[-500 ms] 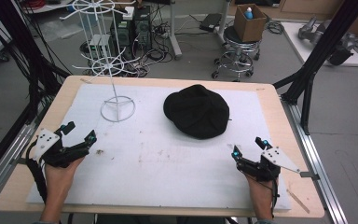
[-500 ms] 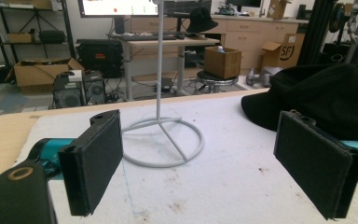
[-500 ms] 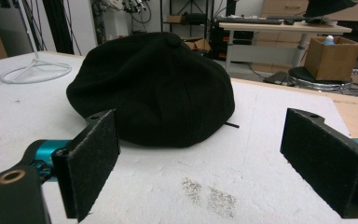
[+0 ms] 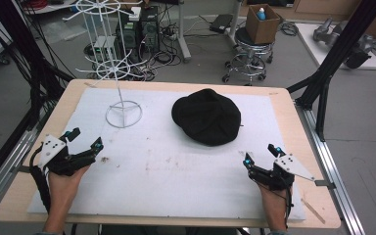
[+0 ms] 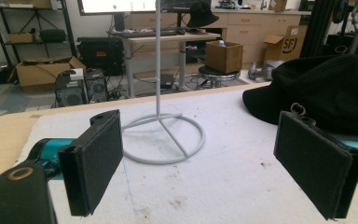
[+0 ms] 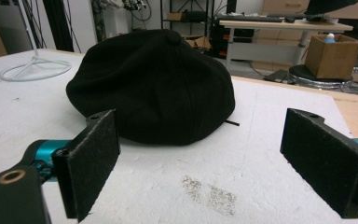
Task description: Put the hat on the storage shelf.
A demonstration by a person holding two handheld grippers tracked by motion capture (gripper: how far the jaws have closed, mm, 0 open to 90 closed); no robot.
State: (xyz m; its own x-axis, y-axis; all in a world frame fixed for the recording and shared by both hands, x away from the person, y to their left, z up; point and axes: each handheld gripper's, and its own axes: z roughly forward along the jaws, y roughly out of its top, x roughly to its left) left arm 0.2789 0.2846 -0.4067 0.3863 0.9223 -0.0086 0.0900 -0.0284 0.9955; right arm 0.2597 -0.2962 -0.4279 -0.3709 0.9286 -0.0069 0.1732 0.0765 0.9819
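A black cap lies on the white mat that covers the wooden table, toward the far side and a little right of the middle. It sits crown up, with a small button at the top of the crown in the right gripper view. In the high view its outline is a rough oval, the long axis running from far-left to near-right; which end is the brim I cannot tell from that view. In the left gripper view a small round metal emblem shows on the cap's edge facing that gripper.

Left of the cap, well apart from it, a white wire stand rests on the mat by its ring base, its thin pole rising straight up (the top carries wire hoops and arms).

The left gripper is held in a hand at the near-left of the mat, jaws spread wide and holding nothing, aimed between the stand and the cap. The right gripper is held at the near-right, jaws likewise spread and bare, aimed at the cap, which lies near but clear of the pads. A few dark smudges mark the mat just ahead of it.
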